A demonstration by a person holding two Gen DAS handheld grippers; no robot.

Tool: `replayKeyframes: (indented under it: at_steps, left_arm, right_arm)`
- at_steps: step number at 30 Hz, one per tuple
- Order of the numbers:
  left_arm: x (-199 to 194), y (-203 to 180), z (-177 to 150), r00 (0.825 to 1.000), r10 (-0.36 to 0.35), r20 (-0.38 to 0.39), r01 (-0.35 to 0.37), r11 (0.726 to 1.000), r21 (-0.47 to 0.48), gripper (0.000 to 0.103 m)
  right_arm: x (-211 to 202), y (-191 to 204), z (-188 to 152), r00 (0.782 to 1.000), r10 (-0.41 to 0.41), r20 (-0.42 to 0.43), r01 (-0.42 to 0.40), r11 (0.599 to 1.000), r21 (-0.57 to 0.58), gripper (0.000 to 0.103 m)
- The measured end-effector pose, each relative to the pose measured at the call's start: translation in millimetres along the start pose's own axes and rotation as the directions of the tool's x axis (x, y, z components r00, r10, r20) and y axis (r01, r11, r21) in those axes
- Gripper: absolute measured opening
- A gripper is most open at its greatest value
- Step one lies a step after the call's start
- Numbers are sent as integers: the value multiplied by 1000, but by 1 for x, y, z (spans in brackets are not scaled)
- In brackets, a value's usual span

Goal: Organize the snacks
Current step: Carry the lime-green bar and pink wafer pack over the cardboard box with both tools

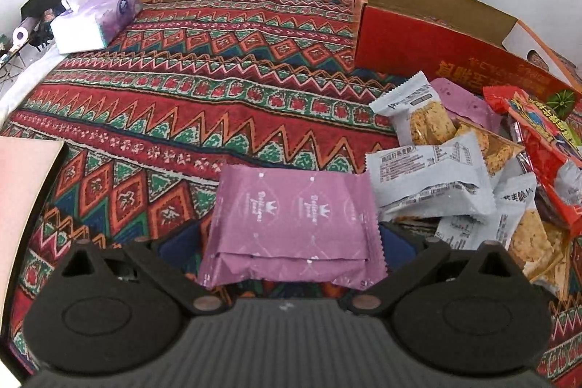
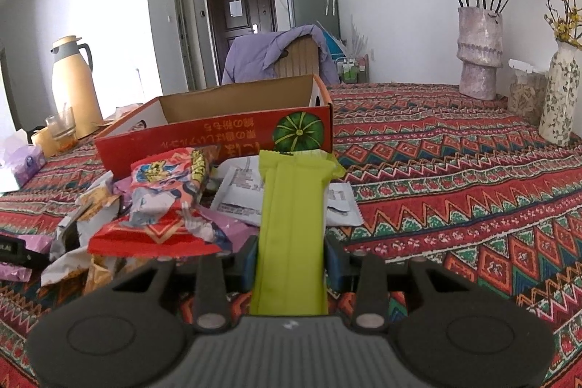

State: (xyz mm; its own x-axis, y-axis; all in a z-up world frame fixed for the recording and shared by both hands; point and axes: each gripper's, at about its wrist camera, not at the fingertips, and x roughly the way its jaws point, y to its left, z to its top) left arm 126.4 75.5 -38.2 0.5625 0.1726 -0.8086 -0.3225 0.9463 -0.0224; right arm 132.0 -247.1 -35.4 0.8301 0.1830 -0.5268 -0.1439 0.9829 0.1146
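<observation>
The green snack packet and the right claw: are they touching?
Touching. The right wrist view shows the green snack packet pinched between both blue pads of the right claw, with no gap either side.

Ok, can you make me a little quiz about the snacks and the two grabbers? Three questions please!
1. True or false: the right gripper is shut on a green packet.
2. What colour is the packet between the left gripper's fingers?
A. purple
B. blue
C. yellow
3. Fill in: the open cardboard box behind the snack pile has a picture of a green ____ on its red side.

Key:
1. True. Its pads press both sides of the packet.
2. A.
3. Pumpkin.
</observation>
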Motion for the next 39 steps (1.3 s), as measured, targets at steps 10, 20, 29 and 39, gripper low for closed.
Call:
replayKeyframes:
  at_steps: [10, 20, 29, 39]
  left_arm:
    - [-6, 0, -2, 1000, -14, 20, 13, 999, 41, 87]
    - [-17, -1, -7, 998, -26, 52, 23, 998, 58, 81]
    - [-39, -3, 1, 989, -71, 132, 64, 996, 58, 81]
    - [-58, -30, 46, 963, -140, 230, 132, 990, 49, 81]
  right_arm:
    - [-9, -4, -1, 1000, -3, 20, 3, 1000, 17, 37]
    - [-18, -1, 0, 999, -2, 36, 2, 1000, 10, 37]
    - [-24, 0, 8, 998, -5, 63, 5, 1000, -5, 37]
    - [-24, 3, 56, 988, 20, 155, -15, 999, -35, 37]
